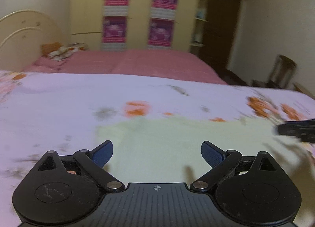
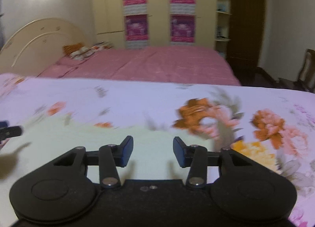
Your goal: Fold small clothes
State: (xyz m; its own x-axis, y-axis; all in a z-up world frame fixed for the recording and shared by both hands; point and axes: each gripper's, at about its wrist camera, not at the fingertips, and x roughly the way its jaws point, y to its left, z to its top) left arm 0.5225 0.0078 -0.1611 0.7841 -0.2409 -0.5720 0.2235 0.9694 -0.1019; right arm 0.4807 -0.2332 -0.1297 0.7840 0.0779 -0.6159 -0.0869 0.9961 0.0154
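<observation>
A pale yellow-green garment (image 1: 177,144) lies flat on a white floral sheet (image 1: 59,99). My left gripper (image 1: 157,154) hovers over its near part, open wide, nothing between the blue pads (image 1: 102,155). In the right wrist view the same garment (image 2: 78,140) spreads under my right gripper (image 2: 153,153), which stands partly open with an empty gap between its pads (image 2: 127,153). Each gripper shows at the edge of the other's view: the right gripper (image 1: 297,131) at the far right, the left gripper (image 2: 9,131) at the far left. Both views are blurred.
Beyond the floral sheet (image 2: 256,109) lies a pink bed (image 1: 128,61) with a cream headboard (image 1: 25,34) and pillows. A wardrobe with pink posters (image 1: 137,12) stands behind, a dark door (image 1: 222,30) and a chair (image 1: 283,73) at the right.
</observation>
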